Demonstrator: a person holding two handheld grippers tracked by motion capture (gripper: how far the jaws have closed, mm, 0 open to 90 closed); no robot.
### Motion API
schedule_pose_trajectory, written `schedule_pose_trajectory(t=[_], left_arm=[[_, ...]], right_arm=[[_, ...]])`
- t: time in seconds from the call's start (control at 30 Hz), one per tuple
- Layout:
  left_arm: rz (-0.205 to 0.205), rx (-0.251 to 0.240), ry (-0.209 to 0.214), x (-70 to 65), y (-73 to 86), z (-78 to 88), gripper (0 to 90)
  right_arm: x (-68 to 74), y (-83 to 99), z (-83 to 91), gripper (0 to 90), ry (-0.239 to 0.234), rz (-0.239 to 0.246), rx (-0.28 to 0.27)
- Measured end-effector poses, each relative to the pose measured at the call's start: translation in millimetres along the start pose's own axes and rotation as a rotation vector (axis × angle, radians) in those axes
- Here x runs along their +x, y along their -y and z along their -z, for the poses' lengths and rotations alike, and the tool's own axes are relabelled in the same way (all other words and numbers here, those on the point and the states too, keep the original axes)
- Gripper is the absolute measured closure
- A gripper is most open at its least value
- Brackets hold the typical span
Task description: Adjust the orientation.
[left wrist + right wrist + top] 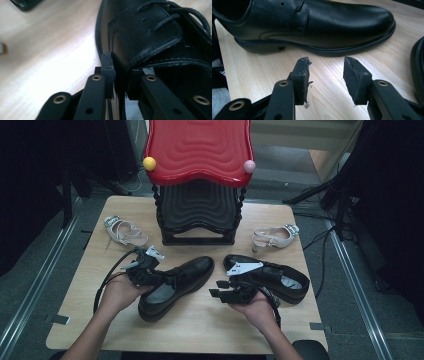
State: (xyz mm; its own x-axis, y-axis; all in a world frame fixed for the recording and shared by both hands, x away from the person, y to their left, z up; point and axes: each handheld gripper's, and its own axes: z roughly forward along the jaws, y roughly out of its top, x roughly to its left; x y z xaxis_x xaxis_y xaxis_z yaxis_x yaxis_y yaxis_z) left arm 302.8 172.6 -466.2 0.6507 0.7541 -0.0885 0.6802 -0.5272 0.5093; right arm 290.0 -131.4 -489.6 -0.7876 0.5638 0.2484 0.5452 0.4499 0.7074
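Two black lace-up shoes lie on the wooden table (200, 330). The left shoe (175, 285) points toward the back right, and my left gripper (161, 279) is shut on the side wall of its opening. In the left gripper view, one jaw is outside the leather and the other inside, with the left gripper (120, 73) pinching the shoe's collar (150, 32). The right shoe (272, 277) lies behind my right hand. My right gripper (216, 288) is open and empty, low over the table. In its own view the right gripper (327, 62) faces the side of the left shoe (317, 22), a short gap away.
A red-topped stack of black shelves (200, 150) stands at the back middle of the table. A pale sandal (125, 231) lies at the back left and another sandal (274, 237) at the back right. Bare wood lies along the front edge.
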Motion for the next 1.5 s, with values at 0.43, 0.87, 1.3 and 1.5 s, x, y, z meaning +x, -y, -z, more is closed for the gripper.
schedule_pose_trajectory(t=[0.43, 0.87, 1.3, 1.5], left_arm=[[-0.021, 0.008, 0.114, 5.6, 4.6, 21.8, 52.3], [0.007, -0.078, 0.107, 30.8, 20.4, 65.0, 52.3], [0.073, -0.040, 0.201, 56.0, 42.7, 8.6, 82.9], [0.088, -0.025, 0.223, 52.1, 46.2, -1.8, 82.1]], right_arm=[[3.4, -1.2, -6.1, 56.2, 0.001, -0.001, 0.022], [10.4, -3.5, -13.0, 57.7, -0.010, -0.001, 0.028], [26.5, -14.3, -31.4, 73.8, -0.063, -0.006, 0.043], [36.2, -24.5, -43.6, 88.3, -0.113, -0.008, 0.060]])
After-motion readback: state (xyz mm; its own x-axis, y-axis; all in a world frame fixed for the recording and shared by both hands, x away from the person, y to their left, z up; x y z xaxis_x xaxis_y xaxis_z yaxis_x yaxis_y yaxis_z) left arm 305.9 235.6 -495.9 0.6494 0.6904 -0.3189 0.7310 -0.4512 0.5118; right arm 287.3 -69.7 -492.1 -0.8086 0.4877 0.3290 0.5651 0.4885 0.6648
